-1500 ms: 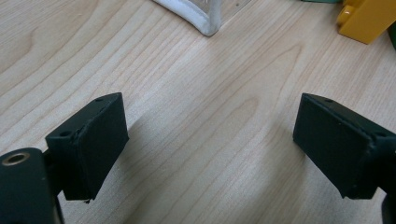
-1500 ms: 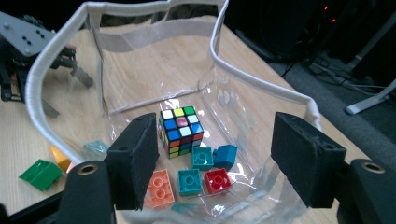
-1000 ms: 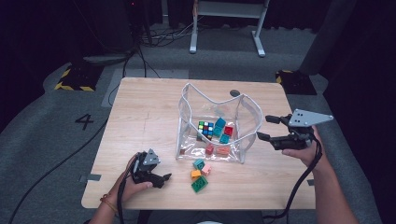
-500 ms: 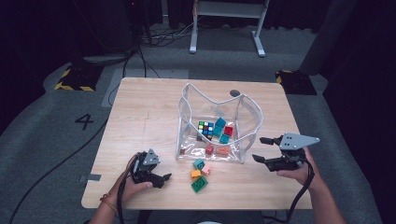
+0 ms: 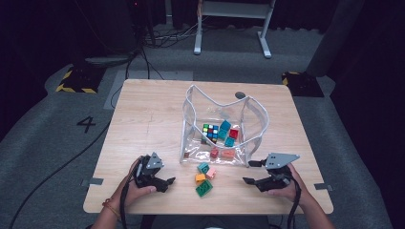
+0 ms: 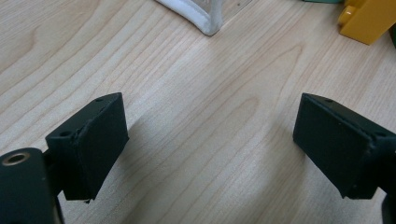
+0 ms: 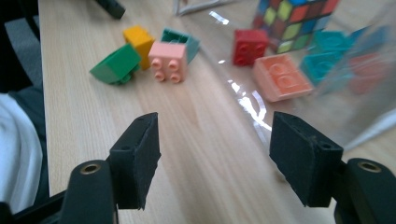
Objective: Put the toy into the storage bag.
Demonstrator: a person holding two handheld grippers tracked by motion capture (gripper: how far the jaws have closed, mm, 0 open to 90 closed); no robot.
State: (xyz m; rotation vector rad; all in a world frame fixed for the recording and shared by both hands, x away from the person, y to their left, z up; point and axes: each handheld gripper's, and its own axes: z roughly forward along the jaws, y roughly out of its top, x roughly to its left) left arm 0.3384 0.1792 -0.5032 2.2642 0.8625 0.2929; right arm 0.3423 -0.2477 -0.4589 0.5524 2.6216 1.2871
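Blocks loose on the tabletop, in a small cluster just in front of the clear pouch: green block, yellow block, pink block, teal block. Inside the pouch: puzzle cube, plus red, salmon and teal pieces.

Right tool low over the tabletop at the pouch's near right corner, jaws pointing left toward the cluster. Jaws spread, nothing between them; they have just been closing a little. In the right gripper view the pink block and green block lie ahead of the pads, well apart from them; the pouch's clear wall sits just beside the right-hand pad.

Left tool rests near the front edge, left of the cluster. Jaws spread wide over bare wood in the left gripper view, empty; the yellow block lies beyond them, at the upper right.

Judgement: work in hand looks like collecting the loose blocks into the pouch; four remain outside.

Risks from here:
- Blocks touch or nearly touch one another. A pad pushed into the cluster may shove neighbours aside or pinch two at once.
- Green block lies tilted, so pads may meet sloped faces and squirt it out.
- Right tool runs close to the pouch wall. Snagging the soft plastic could drag the pouch or collapse its opening.
- Pouch is limp, and a drop onto its rim may bounce the block back out.
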